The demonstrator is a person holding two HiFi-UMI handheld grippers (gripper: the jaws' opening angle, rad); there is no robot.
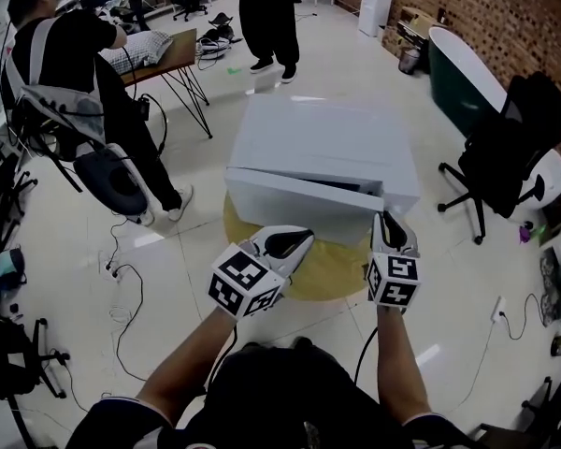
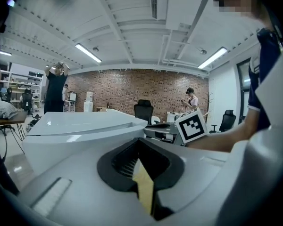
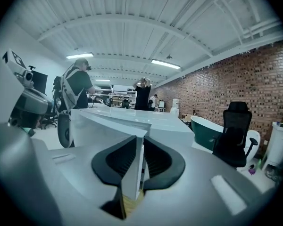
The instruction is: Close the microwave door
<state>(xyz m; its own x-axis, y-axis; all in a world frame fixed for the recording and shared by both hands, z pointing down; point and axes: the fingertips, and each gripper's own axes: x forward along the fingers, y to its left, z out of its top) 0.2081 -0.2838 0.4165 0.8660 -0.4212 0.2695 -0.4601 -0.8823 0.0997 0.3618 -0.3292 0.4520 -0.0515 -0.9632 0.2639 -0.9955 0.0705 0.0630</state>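
Hovering at the left of the head view, the left gripper [image 1: 288, 243] hangs just in front of the microwave door [image 1: 299, 199], aimed toward its outer face. Its own view shows the jaws a little apart with nothing between them, only a sliver of the yellow round table [image 1: 332, 271] showing through the gap. It looks like a spare hand, kept near the panel to steady or push it if needed rather than to grip.

At the centre, the white microwave [image 1: 327, 143] sits on that low table. Its door is hinged at the left and stands ajar, the free edge swung out toward the person, so the task is not yet done.

On the right, the right gripper [image 1: 393, 227] meets that free edge. Its view shows the thin white door edge standing upright between the dark pads, the jaws drawn in narrowly around it. The left pad seems to lie on the panel. Whether the right pad presses fully is harder to judge, though it reads as a pinch. Holding the edge farthest from the hinge gives the most leverage, so the door can likely be swung shut from there.
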